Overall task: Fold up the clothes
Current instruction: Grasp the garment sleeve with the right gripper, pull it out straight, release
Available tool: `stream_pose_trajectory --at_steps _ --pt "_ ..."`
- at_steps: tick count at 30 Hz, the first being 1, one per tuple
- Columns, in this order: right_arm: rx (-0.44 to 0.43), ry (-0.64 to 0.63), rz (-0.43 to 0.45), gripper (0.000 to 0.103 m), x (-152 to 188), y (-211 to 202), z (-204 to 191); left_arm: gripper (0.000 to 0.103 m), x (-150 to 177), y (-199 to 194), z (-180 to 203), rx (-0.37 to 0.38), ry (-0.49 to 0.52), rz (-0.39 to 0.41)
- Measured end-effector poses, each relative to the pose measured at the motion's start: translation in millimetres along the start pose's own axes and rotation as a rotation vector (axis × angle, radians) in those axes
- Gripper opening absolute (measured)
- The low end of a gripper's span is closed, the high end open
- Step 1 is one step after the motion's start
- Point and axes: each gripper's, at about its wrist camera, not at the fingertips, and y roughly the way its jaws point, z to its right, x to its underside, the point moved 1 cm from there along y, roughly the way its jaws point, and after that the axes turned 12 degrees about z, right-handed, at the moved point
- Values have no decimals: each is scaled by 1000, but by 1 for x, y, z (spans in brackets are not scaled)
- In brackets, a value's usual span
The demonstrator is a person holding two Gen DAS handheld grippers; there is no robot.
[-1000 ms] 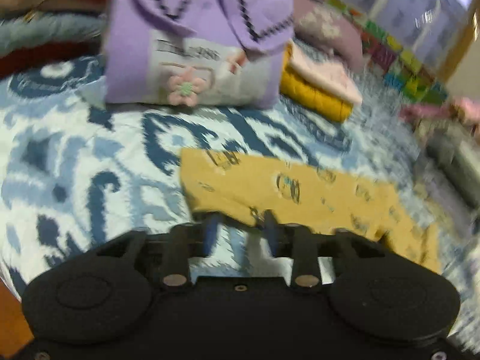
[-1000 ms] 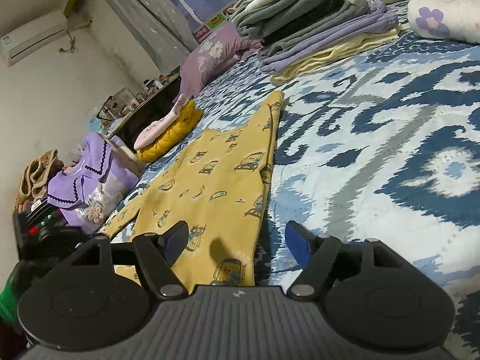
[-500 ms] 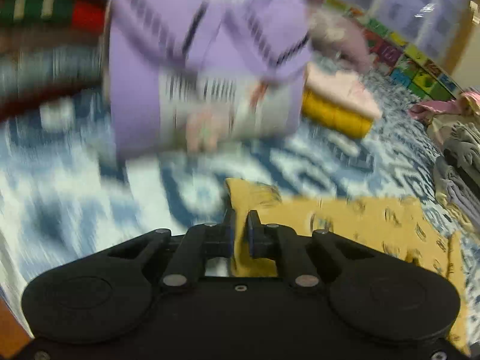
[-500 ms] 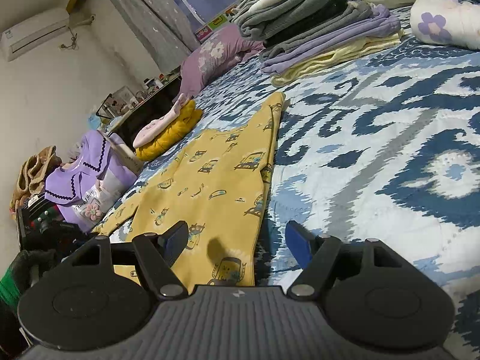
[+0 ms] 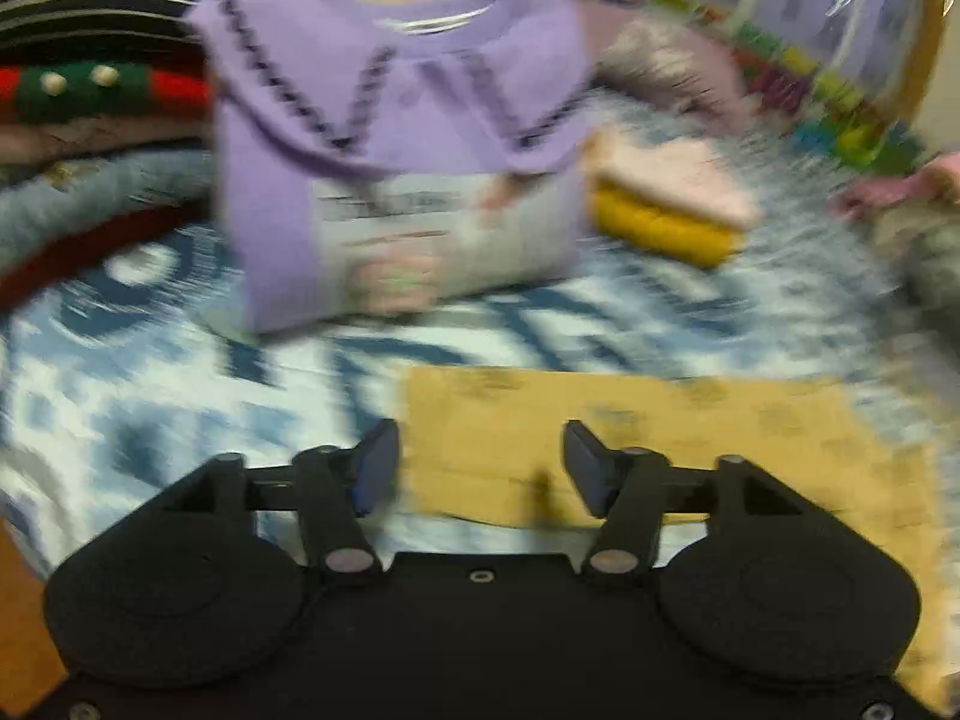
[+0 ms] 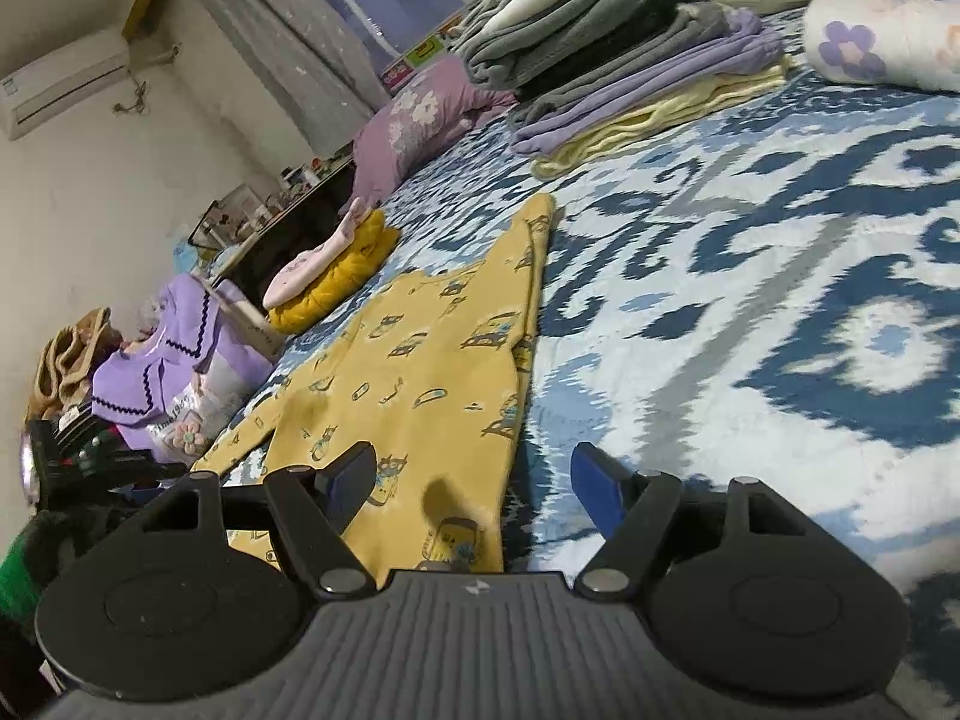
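Note:
A yellow printed garment [image 6: 432,360] lies flat on the blue-and-white patterned bedspread [image 6: 780,276]. In the left wrist view its sleeve end [image 5: 600,432] lies just ahead of my left gripper [image 5: 480,468], which is open and empty above it; this view is blurred. My right gripper [image 6: 474,486] is open and empty over the garment's near edge. The left gripper also shows at the left edge of the right wrist view [image 6: 90,468].
A folded purple top [image 5: 396,138] stands behind the sleeve. A yellow and pink folded pile [image 5: 666,204] lies to its right. Stacked dark knitwear [image 5: 90,78] is at the left. Folded towels [image 6: 612,54] and a purple pillow [image 6: 426,120] lie at the far end.
My left gripper was shut on the yellow sleeve end half a second ago and is now open, with the sleeve lying flat. The right gripper has barely moved.

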Motion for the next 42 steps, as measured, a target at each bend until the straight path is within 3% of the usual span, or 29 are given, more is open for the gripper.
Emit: stream_pose_trajectory --at_steps 5,9,12,14,16,26,37,42 --pt "41 -23 -45 63 7 -23 -5 79 26 -15 48 214 -138 -72" --pt "53 -47 -95 58 19 -34 -16 79 66 -15 72 252 -159 -117" --pt "96 -92 -101 33 26 -35 -22 79 93 -14 81 271 -94 -116" --pt "109 -74 -106 12 28 -35 -20 79 98 -13 81 278 -80 -114" --pt "127 -82 -92 5 27 -39 -22 82 96 -12 79 281 -92 -114" --pt "233 -294 22 3 -26 -52 -40 84 89 -10 67 301 -163 -127" --pt "480 -612 -12 3 -132 -36 -4 88 82 2 53 335 -260 -169" --pt "589 -641 -68 3 -159 -30 27 89 80 6 55 345 -250 -174"
